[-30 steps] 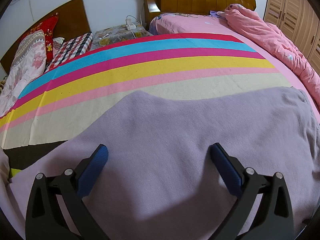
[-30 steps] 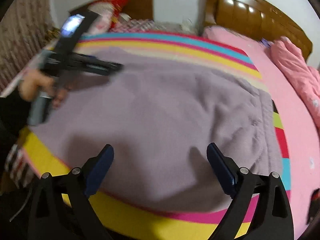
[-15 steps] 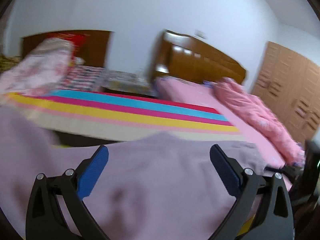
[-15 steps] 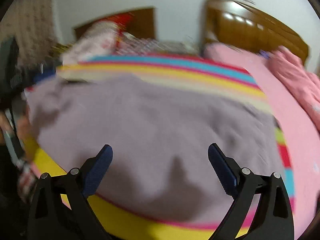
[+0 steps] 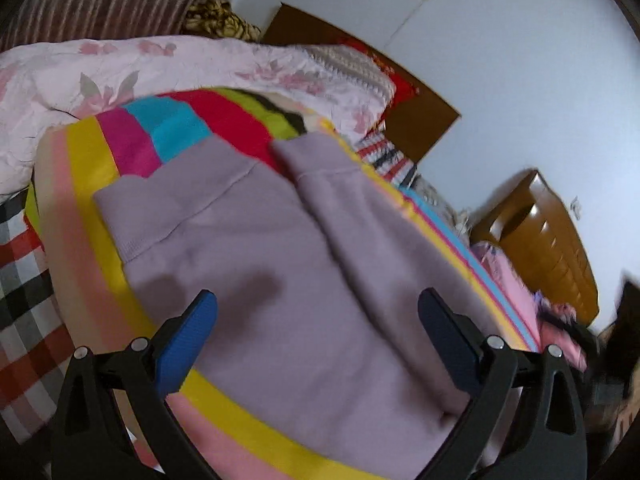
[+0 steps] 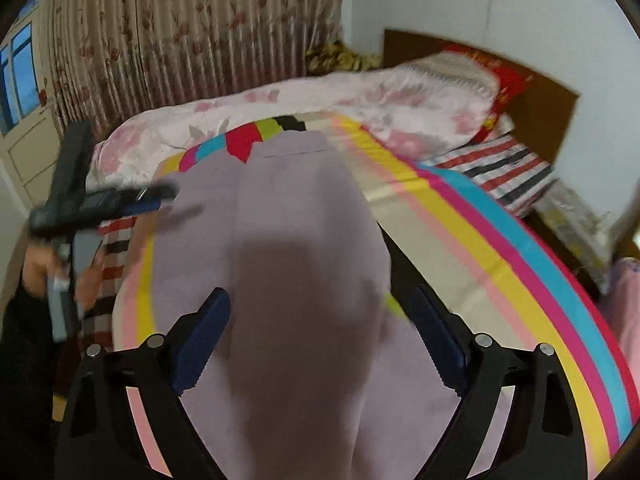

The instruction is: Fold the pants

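We see the pants (image 6: 280, 280) run off the bottom edge in both views, the left gripper (image 6: 168, 194) smeared with blur, and its jaws unreadable there.

Pants (image 5: 304, 280): soft matt lilac knit cloth with ribbed cuffs. Striped blanket (image 6: 500, 248): flat matt woven cloth. Quilt (image 5: 168, 64): slightly crinkled floral cloth. Headboard (image 5: 552, 240): glossy varnished wood. Left gripper (image 5: 316, 340): matt black plastic arms, ridged blue pads (image 5: 188, 344).
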Available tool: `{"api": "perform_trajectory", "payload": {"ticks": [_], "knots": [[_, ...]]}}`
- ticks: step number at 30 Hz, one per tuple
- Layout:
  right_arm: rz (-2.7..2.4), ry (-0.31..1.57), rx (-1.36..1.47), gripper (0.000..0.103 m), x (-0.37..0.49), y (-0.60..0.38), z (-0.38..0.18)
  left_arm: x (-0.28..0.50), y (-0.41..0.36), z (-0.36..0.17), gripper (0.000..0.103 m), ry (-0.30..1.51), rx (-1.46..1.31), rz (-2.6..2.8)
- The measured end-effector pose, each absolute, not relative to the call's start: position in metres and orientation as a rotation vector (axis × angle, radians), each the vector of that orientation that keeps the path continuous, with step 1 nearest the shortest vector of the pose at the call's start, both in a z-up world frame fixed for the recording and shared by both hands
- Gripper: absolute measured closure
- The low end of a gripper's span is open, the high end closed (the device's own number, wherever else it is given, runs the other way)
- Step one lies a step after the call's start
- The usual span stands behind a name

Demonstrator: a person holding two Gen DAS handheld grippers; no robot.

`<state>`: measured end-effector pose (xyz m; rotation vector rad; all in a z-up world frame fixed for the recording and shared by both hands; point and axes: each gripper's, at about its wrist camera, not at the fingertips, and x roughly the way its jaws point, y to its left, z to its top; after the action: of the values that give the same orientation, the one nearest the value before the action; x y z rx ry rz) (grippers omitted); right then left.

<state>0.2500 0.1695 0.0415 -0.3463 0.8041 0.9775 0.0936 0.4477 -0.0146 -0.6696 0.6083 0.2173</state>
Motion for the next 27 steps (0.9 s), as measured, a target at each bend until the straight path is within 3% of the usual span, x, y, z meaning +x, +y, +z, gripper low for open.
{"api": "perform_trajectory", "payload": {"ticks": [2, 4, 5, 9, 10, 15, 19, 20, 21, 22, 23, 27], "knots": [[0.94, 0.849, -0.259, 0.022, 0.291, 0.174, 0.038, 0.096, 0.451, -0.023, 0.013, 0.645, -0.66, 0.204], [0.935, 0.872, -0.22, 0.023, 0.308, 0.182, 0.037, 0.101, 0.457, -0.034, 0.032, 0.698, -0.651, 0.232], [0.947, 0.88, -0.209, 0.023, 0.313, 0.191, 0.035, 0.102, 0.46, -0.039, 0.048, 0.719, -0.665, 0.233], [1.083, 0.844, -0.355, 0.041, 0.283, 0.249, 0.03, 0.1, 0.47, -0.051, 0.085, 0.752, -0.629, 0.273], [1.112, 0.838, -0.407, 0.049, 0.269, 0.265, 0.027, 0.101, 0.475, -0.055, 0.091, 0.758, -0.63, 0.278], [1.17, 0.829, -0.611, 0.059, 0.234, 0.323, 0.0, 0.092, 0.491, -0.07, 0.098, 0.74, -0.72, 0.25], [1.122, 0.829, -0.665, 0.06, 0.232, 0.335, -0.014, 0.088, 0.491, -0.066, 0.1, 0.746, -0.723, 0.246], [1.134, 0.812, -0.659, 0.06, 0.23, 0.335, -0.009, 0.085, 0.492, -0.058, 0.089, 0.722, -0.723, 0.234], [1.153, 0.79, -0.653, 0.06, 0.229, 0.337, -0.006, 0.083, 0.496, -0.054, 0.056, 0.697, -0.73, 0.237], [1.173, 0.767, -0.643, 0.06, 0.227, 0.343, -0.002, 0.079, 0.501, -0.048, 0.039, 0.668, -0.741, 0.262], [1.194, 0.753, -0.625, 0.06, 0.228, 0.348, 0.003, 0.072, 0.507, -0.043, 0.033, 0.631, -0.751, 0.307], [1.311, 0.755, -0.561, 0.06, 0.236, 0.4, 0.022, 0.051, 0.525, -0.04, 0.033, 0.529, -0.824, 0.429]]}}
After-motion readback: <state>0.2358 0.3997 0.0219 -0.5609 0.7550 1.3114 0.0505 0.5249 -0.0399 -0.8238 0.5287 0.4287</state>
